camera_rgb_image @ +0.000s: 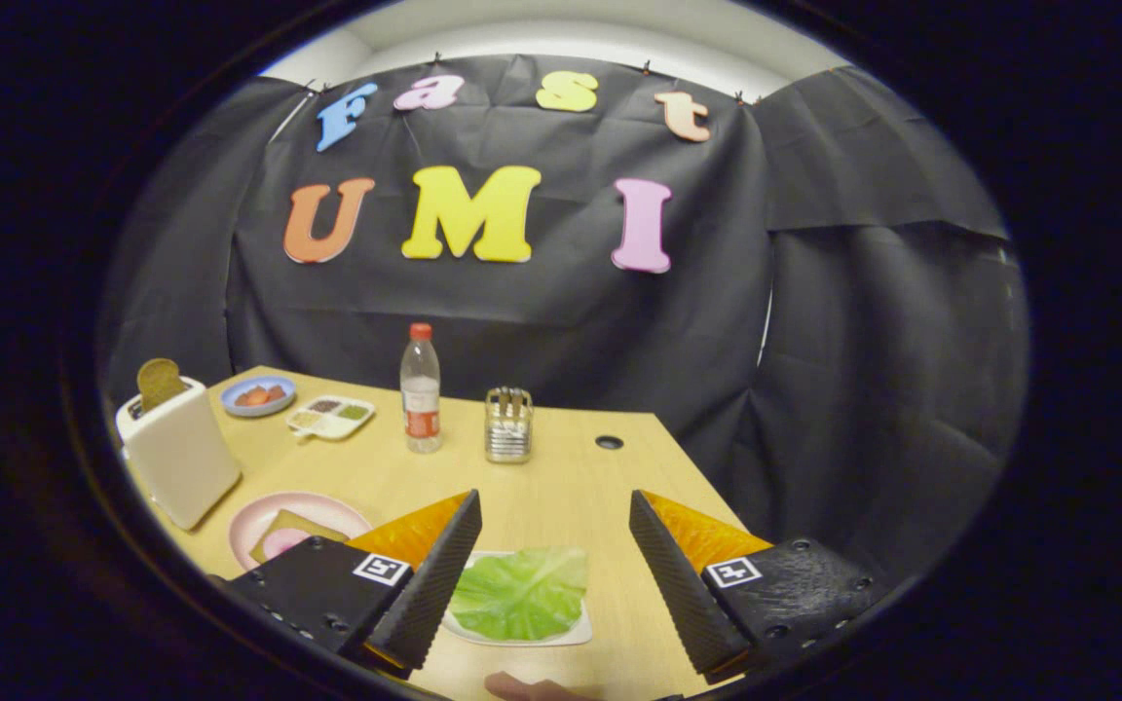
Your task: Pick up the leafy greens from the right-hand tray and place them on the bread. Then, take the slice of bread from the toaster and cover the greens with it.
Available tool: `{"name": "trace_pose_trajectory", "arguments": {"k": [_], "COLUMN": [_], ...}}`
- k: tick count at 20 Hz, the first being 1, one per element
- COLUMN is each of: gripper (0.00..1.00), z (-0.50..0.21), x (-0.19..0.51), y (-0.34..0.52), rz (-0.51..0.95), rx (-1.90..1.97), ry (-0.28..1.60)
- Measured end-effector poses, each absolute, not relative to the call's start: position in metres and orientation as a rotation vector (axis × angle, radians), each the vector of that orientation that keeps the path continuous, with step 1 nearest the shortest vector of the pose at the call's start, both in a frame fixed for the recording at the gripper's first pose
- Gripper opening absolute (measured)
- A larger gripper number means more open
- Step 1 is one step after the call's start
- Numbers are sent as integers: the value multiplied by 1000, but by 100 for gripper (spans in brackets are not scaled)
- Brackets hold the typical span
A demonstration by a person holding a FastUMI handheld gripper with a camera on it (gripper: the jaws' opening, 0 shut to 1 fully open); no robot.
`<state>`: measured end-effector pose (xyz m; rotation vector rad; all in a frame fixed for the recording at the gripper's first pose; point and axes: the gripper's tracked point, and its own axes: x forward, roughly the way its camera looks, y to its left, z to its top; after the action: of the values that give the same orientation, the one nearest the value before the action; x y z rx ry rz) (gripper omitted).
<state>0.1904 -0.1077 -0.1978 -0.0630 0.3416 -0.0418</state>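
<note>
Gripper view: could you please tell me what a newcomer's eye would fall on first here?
The bright green leaf on its white tray draws the eye, lying between the open gripper's fingers. Next comes the white toaster at the table's far left, a bread slice standing up out of it. Beside it sits a pink plate near the left finger.

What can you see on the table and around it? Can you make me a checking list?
Surface: wooden table, with a round hole.
Job's things: leafy greens on a white tray, between the fingers; bread slice upright in the toaster; bread on a pink plate.
Clutter: bottle, utensil holder, blue bowl, divided dish.
Grippers: gripper open, holding nothing.
Cables: nothing seen.
Surroundings: black cloth wall.
</note>
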Motion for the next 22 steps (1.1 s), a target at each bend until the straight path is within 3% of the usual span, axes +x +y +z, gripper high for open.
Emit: {"name": "trace_pose_trajectory", "arguments": {"k": [6, 15, 17, 19, 22], "gripper": [95, 95, 91, 80, 47], "z": [-290, -343, -343, -342, -338], "x": [230, 246, 248, 247, 249], "y": [-130, -126, -122, -118, -117], "rz": [-63, -65, -53, -47, -47], "rx": [3, 16, 14, 26, 12], "ry": [545, 683, 681, 685, 675]}}
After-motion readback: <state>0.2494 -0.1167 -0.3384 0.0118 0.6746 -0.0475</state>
